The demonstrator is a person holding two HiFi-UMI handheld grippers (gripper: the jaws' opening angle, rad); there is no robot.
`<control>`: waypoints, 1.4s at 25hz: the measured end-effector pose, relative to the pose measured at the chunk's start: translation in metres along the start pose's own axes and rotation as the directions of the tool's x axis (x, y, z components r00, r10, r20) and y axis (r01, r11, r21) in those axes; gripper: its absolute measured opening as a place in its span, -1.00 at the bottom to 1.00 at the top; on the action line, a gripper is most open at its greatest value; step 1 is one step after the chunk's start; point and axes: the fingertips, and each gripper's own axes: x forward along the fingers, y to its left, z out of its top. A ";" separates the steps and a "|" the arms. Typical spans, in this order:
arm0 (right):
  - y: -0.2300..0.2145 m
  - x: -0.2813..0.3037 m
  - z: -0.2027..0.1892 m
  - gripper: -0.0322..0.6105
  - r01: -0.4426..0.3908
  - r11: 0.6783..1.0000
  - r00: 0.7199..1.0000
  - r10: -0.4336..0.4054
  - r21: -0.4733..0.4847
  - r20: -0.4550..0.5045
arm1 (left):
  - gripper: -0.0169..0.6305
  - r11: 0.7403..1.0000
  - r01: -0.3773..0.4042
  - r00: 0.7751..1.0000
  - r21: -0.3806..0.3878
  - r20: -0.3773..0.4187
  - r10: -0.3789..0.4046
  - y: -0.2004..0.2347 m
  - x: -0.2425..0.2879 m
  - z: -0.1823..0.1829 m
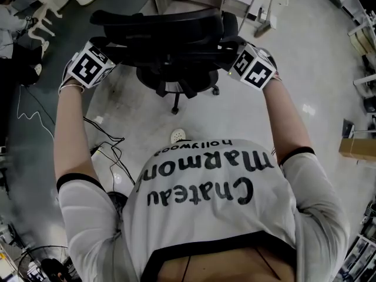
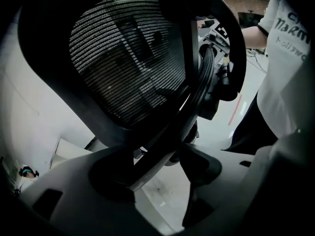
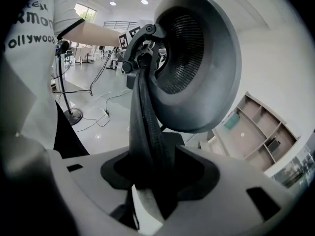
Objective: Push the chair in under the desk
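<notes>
Your left tool (image 2: 156, 163) is closed on the left edge of the chair (image 1: 167, 37) back, with the frame seated between its jaws. Your right tool (image 3: 153, 173) is clamped on the opposite edge, jaws held wide by the dark rim. The chair stands between the two tools, its base on the floor (image 1: 252, 110) below them.

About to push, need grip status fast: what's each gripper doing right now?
Left gripper: jaws around the chair backrest's edge; clamped or not cannot be told.
Right gripper: closed on the chair backrest's other edge.
</notes>
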 end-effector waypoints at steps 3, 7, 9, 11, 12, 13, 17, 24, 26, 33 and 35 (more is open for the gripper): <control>-0.014 0.019 0.017 -0.25 0.021 1.000 1.000 -0.021 0.023 -0.017 | -0.04 1.000 0.007 1.000 0.014 -0.003 -0.007 0.030 0.008 -0.008; -0.030 0.035 0.030 -0.23 0.060 0.998 0.998 -0.059 0.037 -0.030 | -0.04 0.999 0.014 1.000 0.029 -0.010 -0.014 0.059 0.019 -0.013; -0.039 0.042 0.033 -0.22 0.082 0.996 0.996 -0.080 0.047 -0.043 | -0.04 0.999 0.015 1.000 0.040 0.004 -0.016 0.070 0.025 -0.012; -0.047 0.051 0.036 -0.20 0.104 0.992 0.993 -0.101 0.065 -0.057 | -0.04 0.999 0.017 1.000 0.052 0.012 -0.017 0.082 0.029 -0.014; -0.050 0.056 0.039 -0.18 0.115 0.991 0.992 -0.111 0.075 -0.063 | -0.04 0.998 0.018 1.000 0.057 0.012 -0.019 0.088 0.031 -0.016; -0.054 0.061 0.042 -0.17 0.125 0.989 0.991 -0.119 0.083 -0.067 | -0.04 0.998 0.020 1.000 0.062 0.011 -0.021 0.095 0.032 -0.019; -0.068 0.075 0.051 -0.16 0.161 0.981 0.985 -0.154 0.107 -0.077 | -0.04 0.997 0.028 1.000 0.077 0.008 -0.028 0.117 0.041 -0.023; -0.100 0.101 0.077 -0.15 0.233 0.965 0.972 -0.228 0.123 -0.054 | -0.04 0.994 -0.005 1.000 0.111 -0.002 0.005 0.167 0.060 -0.029; -0.106 0.106 0.080 -0.15 0.237 0.963 0.971 -0.232 0.126 -0.054 | -0.04 0.993 0.010 1.000 0.116 -0.008 -0.009 0.176 0.065 -0.029; -0.139 0.127 0.089 -0.16 0.211 0.969 0.977 -0.204 0.128 -0.066 | -0.04 0.993 -0.024 1.000 0.116 0.021 0.022 0.211 0.074 -0.026; -0.144 0.135 0.087 -0.17 0.196 0.972 0.979 -0.187 0.130 -0.078 | -0.04 0.992 -0.033 0.999 0.123 0.032 0.029 0.216 0.083 -0.026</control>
